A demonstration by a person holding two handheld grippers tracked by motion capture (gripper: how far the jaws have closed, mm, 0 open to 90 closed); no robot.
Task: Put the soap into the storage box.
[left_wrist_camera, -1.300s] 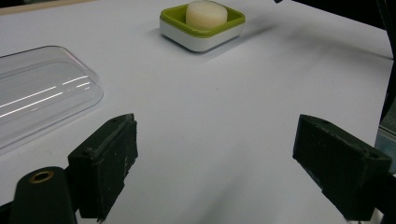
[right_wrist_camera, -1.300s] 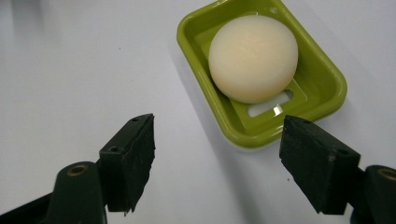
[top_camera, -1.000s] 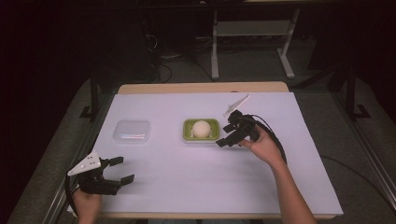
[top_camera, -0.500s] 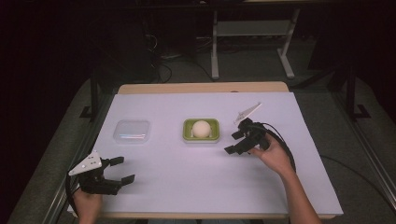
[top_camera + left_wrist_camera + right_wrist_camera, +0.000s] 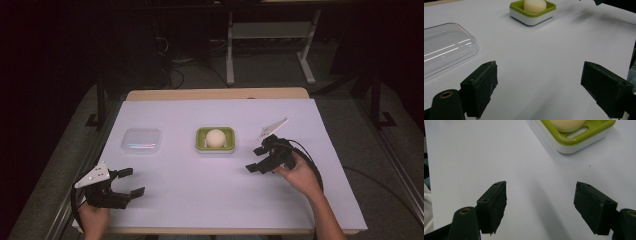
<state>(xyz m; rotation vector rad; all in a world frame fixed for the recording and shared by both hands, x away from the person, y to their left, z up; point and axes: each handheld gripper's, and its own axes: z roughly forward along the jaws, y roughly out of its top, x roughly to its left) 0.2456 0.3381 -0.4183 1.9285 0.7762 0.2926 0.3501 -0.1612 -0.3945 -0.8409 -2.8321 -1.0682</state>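
Green soap dish (image 5: 215, 139) with pale round soap (image 5: 215, 136) at mid-tabletop, nearer the far edge. Right tongs (image 5: 257, 160) just beside the dish, toward the right edge, spread, nothing between the jaws, over bare white tabletop (image 5: 200, 200); dish corner seen ahead in the right gripper view (image 5: 584, 137). Clear plastic lid (image 5: 141, 140) lying flat, well apart from the dish, toward the left edge. Left tongs (image 5: 131, 182) near the near-left corner, spread wide, pinching nothing.
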